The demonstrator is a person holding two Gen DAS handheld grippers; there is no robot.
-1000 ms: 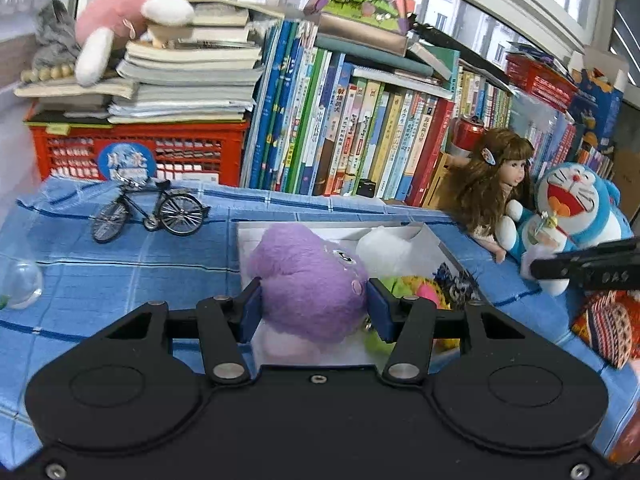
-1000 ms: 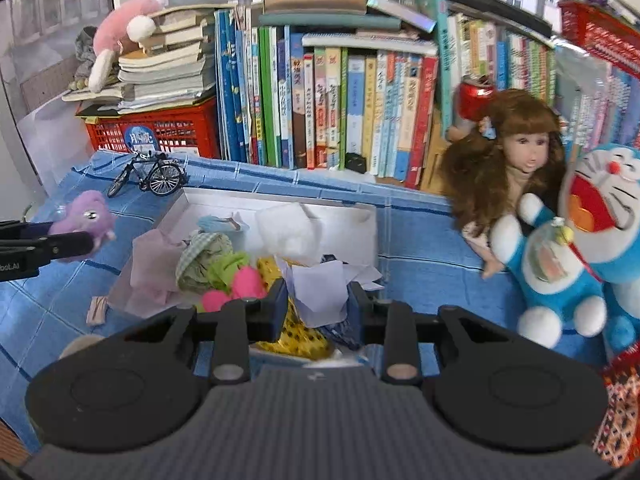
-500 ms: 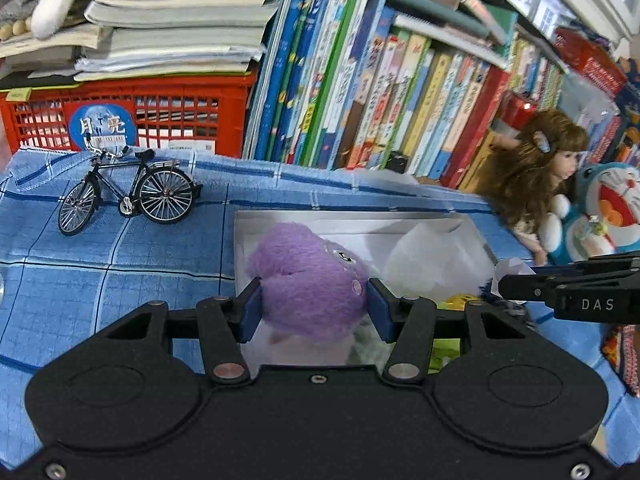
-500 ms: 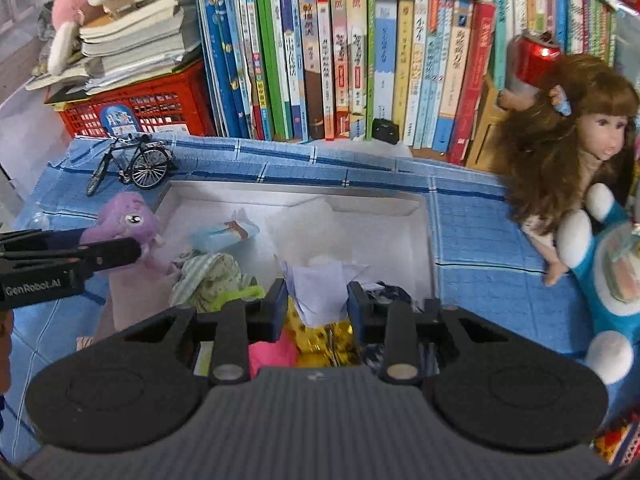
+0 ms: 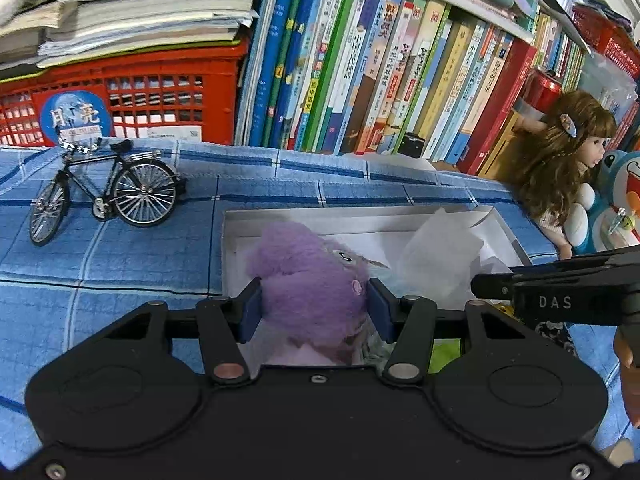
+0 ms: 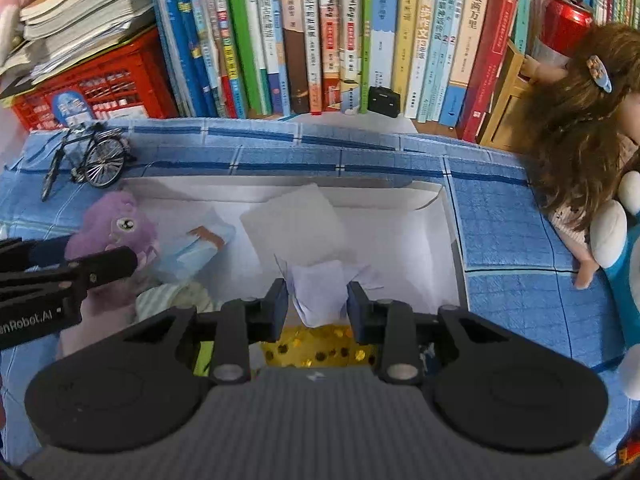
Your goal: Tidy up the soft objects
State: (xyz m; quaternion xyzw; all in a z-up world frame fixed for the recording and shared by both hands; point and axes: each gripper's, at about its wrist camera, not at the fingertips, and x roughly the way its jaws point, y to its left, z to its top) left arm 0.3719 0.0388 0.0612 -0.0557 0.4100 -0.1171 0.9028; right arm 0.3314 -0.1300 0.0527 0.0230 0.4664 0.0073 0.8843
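Observation:
My left gripper (image 5: 314, 304) is shut on a fluffy purple plush toy (image 5: 308, 280) and holds it over the left end of a shallow white box (image 5: 280, 216). The plush also shows in the right wrist view (image 6: 116, 228), with the left gripper (image 6: 100, 264) beside it. My right gripper (image 6: 316, 302) is shut on a crumpled white tissue (image 6: 318, 294) above the box (image 6: 448, 240). The box holds a folded white cloth (image 6: 296, 220), a light blue packet (image 6: 192, 248), a striped cloth (image 6: 172, 298) and a yellow spotted item (image 6: 316, 344).
A blue checked cloth (image 5: 120, 256) covers the table. A model bicycle (image 5: 104, 196) stands at the left. A row of books (image 5: 360, 60) and a red crate (image 5: 120, 96) stand behind. A doll (image 5: 560, 168) and a blue cat plush (image 5: 620, 208) sit at the right.
Both grippers have moved forward and lower over the white box, each still holding its object. The books and the box look closer now.

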